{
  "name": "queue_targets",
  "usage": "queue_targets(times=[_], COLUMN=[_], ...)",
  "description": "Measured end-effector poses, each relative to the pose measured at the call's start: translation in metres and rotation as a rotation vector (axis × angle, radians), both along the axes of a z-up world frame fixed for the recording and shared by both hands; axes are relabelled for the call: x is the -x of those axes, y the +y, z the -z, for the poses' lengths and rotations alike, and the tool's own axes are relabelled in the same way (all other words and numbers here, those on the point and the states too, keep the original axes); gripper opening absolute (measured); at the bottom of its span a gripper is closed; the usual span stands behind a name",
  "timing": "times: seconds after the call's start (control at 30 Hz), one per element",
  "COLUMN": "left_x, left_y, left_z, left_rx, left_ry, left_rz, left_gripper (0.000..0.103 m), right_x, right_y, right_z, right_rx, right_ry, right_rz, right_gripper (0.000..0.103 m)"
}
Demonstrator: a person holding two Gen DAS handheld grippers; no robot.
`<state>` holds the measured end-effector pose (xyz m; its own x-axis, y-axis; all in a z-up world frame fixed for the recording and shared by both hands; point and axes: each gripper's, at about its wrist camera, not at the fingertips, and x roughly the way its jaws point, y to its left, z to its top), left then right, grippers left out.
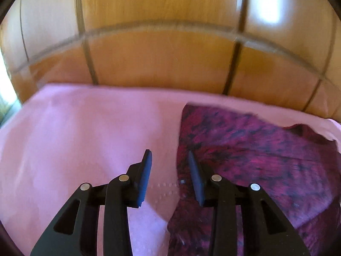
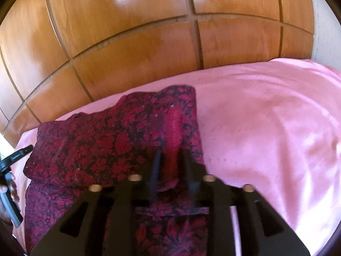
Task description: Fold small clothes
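Note:
A dark red garment with a black floral pattern (image 1: 255, 160) lies on a pink sheet (image 1: 85, 138). In the left wrist view my left gripper (image 1: 169, 155) is open over the garment's left edge, one finger above the sheet, the other above the cloth. In the right wrist view the garment (image 2: 102, 145) lies partly folded, with a raised ridge of cloth in the middle. My right gripper (image 2: 170, 155) has its jaws a small way apart around that ridge; blur hides whether they pinch it. The left gripper (image 2: 12, 162) shows at the left edge.
A wooden panelled wall (image 1: 159, 53) rises right behind the bed, also in the right wrist view (image 2: 138, 42). The pink sheet (image 2: 266, 128) spreads wide to the right of the garment. A bright window strip is at the far left.

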<state>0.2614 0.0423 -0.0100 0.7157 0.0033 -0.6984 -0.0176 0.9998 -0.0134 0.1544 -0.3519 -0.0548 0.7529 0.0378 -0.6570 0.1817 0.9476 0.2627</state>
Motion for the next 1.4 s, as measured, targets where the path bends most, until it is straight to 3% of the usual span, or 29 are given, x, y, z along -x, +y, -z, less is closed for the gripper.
queue_targets(times=[0.07,0.13,0.2,0.3,0.4,0.47,0.5,0.7,0.77,0.8,0.83,0.87,0.93,1.0,1.2,1.4], left_x=[0.012,0.019,0.016,0.001,-0.017,-0.015,-0.011,-0.006,0.008,0.013,0.021,0.031,0.048,0.064,0.1,0.118], left_y=[-0.004,-0.01,-0.023,-0.038,-0.035,-0.029,-0.03,-0.033,-0.028,-0.026,-0.02,-0.016,-0.009,-0.003,-0.006,-0.012], left_z=[-0.013,-0.022,-0.025,-0.015,0.022,0.043,0.042,0.033,0.021,0.017,0.014,0.012,0.01,0.008,0.003,-0.003], left_rx=[0.02,0.058,0.049,0.073,0.084,0.133,0.132,0.121,0.124,0.119,0.122,0.135,0.141,0.135,0.058,0.045], left_ry=[-0.051,-0.084,-0.088,-0.048,0.08,0.076,0.055,0.045,0.025,0.021,0.018,0.018,0.016,0.009,-0.016,-0.032], left_rz=[0.045,0.116,0.155,0.184,0.139,0.127,0.124,0.097,0.053,0.033,0.014,0.004,-0.022,-0.036,-0.039,-0.006], left_gripper=[0.035,0.038,0.048,0.049,0.048,0.048,0.048,0.048,0.057,0.069,0.07,0.07,0.07,0.07,0.07,0.07], right_x=[0.01,0.013,0.006,-0.018,-0.054,-0.063,-0.063,-0.061,-0.057,-0.054,-0.052,-0.05,-0.045,-0.037,-0.006,0.003], right_y=[0.001,0.006,0.018,0.036,0.047,0.047,0.046,0.042,0.044,0.045,0.046,0.049,0.055,0.062,0.072,0.084], right_z=[-0.019,-0.036,-0.047,-0.049,-0.017,0.007,0.014,0.015,0.015,0.014,0.013,0.011,0.006,-0.001,-0.01,-0.016], right_rx=[0.028,0.031,0.033,0.053,0.096,0.108,0.109,0.097,0.107,0.11,0.114,0.121,0.139,0.162,0.161,0.151], right_ry=[-0.058,-0.102,-0.117,-0.089,0.043,0.063,0.021,-0.006,-0.011,-0.013,-0.015,-0.016,-0.022,-0.029,-0.061,-0.064], right_rz=[0.003,-0.013,-0.048,-0.097,-0.121,-0.133,-0.135,-0.131,-0.126,-0.123,-0.12,-0.118,-0.118,-0.114,-0.084,-0.098], right_gripper=[0.039,0.049,0.05,0.054,0.054,0.055,0.055,0.056,0.056,0.057,0.058,0.06,0.078,0.085,0.087,0.09])
